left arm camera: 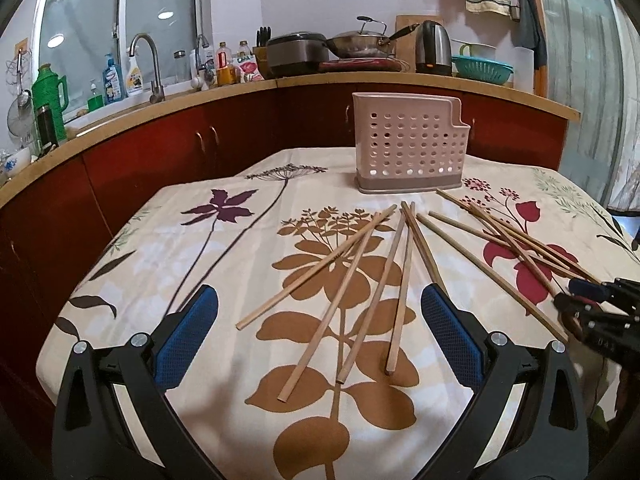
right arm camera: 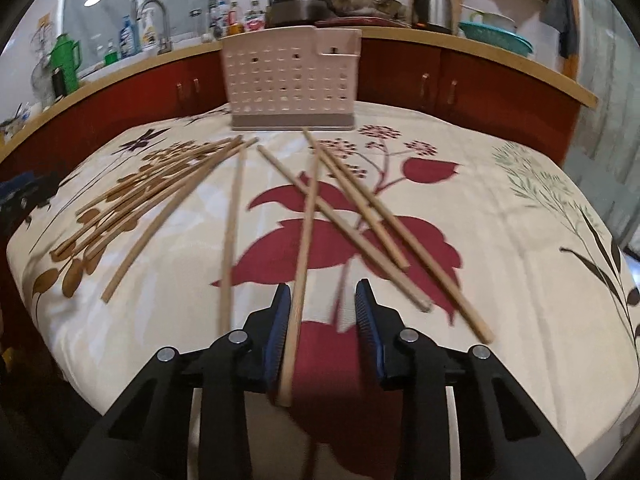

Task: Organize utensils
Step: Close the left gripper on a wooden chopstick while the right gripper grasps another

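Tablecloth: chopstick lengthwise toward holder

No legible text anywhere; labels on the bottles by the far sink too small and blurred to read.

Matt wooden chopsticks; perforated plastic holder; printed cloth tablecloth.

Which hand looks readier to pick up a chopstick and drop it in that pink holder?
The right. Its tool already has one chopstick between its part-closed fingers, though a gap remains on one side. The left tool stands wide open over several chopsticks, gripping none. The holder stands ahead of both.
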{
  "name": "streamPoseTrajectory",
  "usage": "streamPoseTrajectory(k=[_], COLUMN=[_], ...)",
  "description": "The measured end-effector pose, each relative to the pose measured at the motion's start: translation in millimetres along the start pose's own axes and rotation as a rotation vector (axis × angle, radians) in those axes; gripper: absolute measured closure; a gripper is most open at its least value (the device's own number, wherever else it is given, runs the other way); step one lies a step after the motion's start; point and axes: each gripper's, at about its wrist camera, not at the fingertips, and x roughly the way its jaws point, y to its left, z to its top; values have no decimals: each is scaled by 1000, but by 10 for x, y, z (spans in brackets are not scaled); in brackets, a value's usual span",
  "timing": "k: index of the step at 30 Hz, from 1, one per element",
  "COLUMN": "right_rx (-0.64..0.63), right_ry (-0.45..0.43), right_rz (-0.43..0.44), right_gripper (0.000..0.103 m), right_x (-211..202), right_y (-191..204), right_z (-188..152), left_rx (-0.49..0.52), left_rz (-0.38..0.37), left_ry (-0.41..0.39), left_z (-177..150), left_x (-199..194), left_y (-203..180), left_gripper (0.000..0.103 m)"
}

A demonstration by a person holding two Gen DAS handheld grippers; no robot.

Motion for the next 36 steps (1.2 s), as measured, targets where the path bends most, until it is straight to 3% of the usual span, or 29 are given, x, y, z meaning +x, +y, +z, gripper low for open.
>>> streamPoseTrajectory(k=[5,11,15,18,32,36], right_rx=[13,5,13,23,53,60], right_ry=[-1,-2,-3,-7,-25,-26], right_rz=[1,30,46,57,88,94], right_gripper=[70,80,83,83,83,83], right_x=[-23,-25,-26,-23,-13,-20], right_y=[-90,-90,-103,-120,-164,-169], right_z=[-20,-17,-21,-24,-50,-53], left_rx=[19,51,68,70,182,172], left_rz=[-19,-51,-86,-111,-125,-179], left_ry=[49,90,138,166,140,143], left_z=[-80,-188,-260,-301,-330,-342], left_x=[109,214,300,351,399,389], left_y=[-39,-133,-189,-213,-442,-444], left_gripper=[18,28,47,53,61,79])
